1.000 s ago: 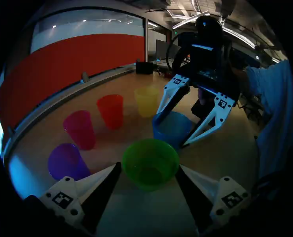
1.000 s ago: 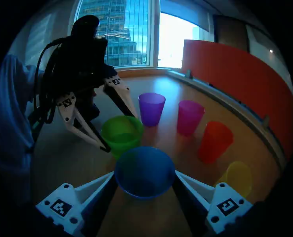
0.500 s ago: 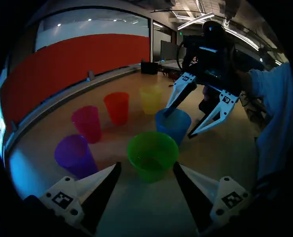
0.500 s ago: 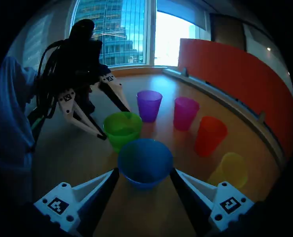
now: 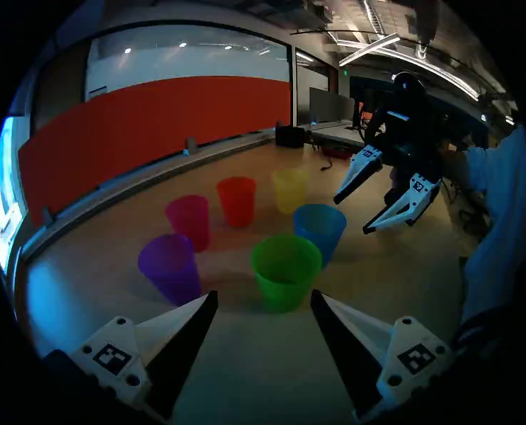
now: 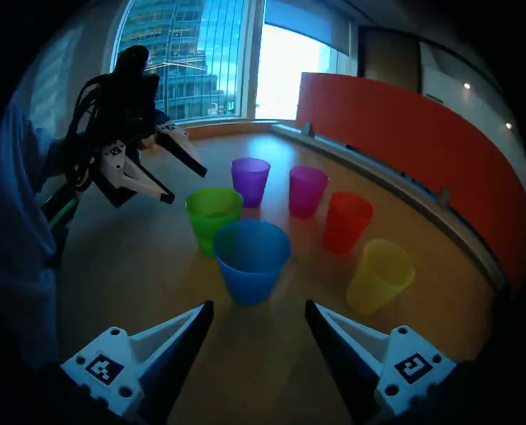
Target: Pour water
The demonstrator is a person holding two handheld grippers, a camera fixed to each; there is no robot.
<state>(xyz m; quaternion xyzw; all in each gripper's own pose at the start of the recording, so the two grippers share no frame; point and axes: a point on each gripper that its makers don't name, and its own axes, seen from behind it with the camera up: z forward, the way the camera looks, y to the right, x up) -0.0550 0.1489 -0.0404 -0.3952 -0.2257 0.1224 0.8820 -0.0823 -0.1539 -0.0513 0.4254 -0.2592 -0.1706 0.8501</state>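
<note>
Left gripper view: the left claw (image 5: 261,296) gapes wide and empty, just short of the green cup (image 5: 286,262), with the blue cup (image 5: 320,225) just behind it. Right gripper view: the right claw (image 6: 258,306), equally wide, faces that blue cup. Likely pre-grasp: next, advance and close round one cup.

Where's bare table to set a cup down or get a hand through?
Free: the table between the left gripper and the green cup, and the wide strip beside the green cup and blue cup toward the sleeve. Crowded: all six cups cluster; purple cup, pink cup, red cup and yellow cup arc close behind those two.
</note>
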